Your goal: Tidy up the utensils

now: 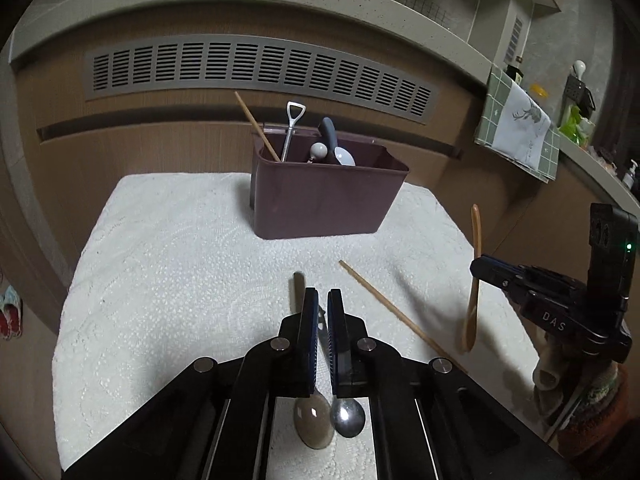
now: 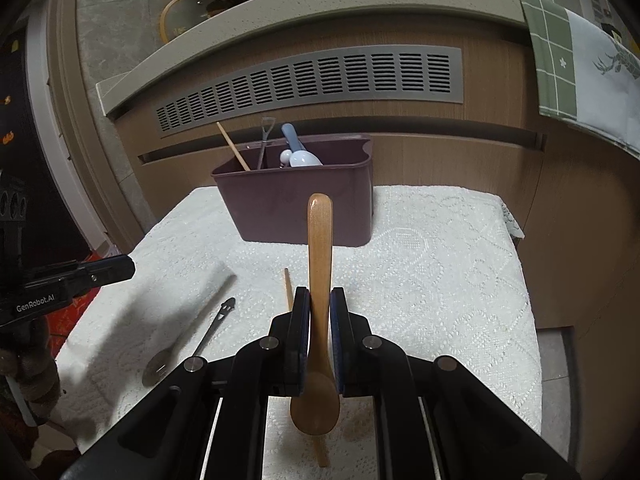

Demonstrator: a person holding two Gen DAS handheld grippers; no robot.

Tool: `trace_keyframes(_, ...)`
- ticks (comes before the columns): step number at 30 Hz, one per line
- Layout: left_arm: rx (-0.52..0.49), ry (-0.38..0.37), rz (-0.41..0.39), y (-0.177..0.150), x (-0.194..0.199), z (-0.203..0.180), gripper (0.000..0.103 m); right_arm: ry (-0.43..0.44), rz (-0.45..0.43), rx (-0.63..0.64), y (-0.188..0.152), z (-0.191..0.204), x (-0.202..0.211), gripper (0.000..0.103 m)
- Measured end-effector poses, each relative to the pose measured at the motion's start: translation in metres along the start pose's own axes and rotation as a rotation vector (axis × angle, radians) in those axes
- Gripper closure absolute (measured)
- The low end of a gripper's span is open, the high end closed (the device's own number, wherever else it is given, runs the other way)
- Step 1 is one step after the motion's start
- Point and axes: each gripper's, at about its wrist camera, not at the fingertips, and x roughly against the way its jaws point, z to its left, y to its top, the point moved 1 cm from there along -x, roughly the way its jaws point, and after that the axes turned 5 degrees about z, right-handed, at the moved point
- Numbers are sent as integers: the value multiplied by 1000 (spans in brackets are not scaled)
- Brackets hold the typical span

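A maroon utensil bin (image 1: 320, 196) (image 2: 296, 204) stands at the back of the white cloth and holds a chopstick, a shovel-handled spoon and pale spoons. My right gripper (image 2: 320, 308) is shut on a wooden spoon (image 2: 319, 264) (image 1: 473, 280), handle pointing up, above the cloth. My left gripper (image 1: 323, 304) hovers with its jaws nearly closed and empty above a brown spoon (image 1: 314, 424) and a metal spoon (image 1: 349, 418), which lie on the cloth (image 2: 188, 340). A loose chopstick (image 1: 396, 312) (image 2: 287, 288) lies on the cloth.
The white lace cloth (image 1: 180, 260) (image 2: 440, 280) covers a small table in front of a wooden cabinet with a vent grille (image 1: 260, 68). A green checked towel (image 1: 516, 120) hangs off the counter at the right.
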Motion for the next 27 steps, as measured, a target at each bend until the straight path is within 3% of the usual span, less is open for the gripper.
trace_keyframes(6,36,46,111,-20,-31,15,98,-26,26,20,-4,0,-2,93)
trace_keyframes(12,18,-22,217,-38,-64,8,95,-59,97,-3,-15,-15,-25,93)
trace_keyframes(19,-3,-32,231,-37,-73,-7,89,-42,189,-1,-14,-20,-61,92)
trace_keyframes(22,-1,-29,234,-36,-75,-8,87,-74,172,44,-13,-11,-66,90)
trace_keyframes(24,1,-16,236,-37,-76,-6,85,-42,169,85,-11,0,-66,89)
trace_keyframes(27,8,-19,237,-38,-75,-1,82,75,231,108,-12,12,-78,86)
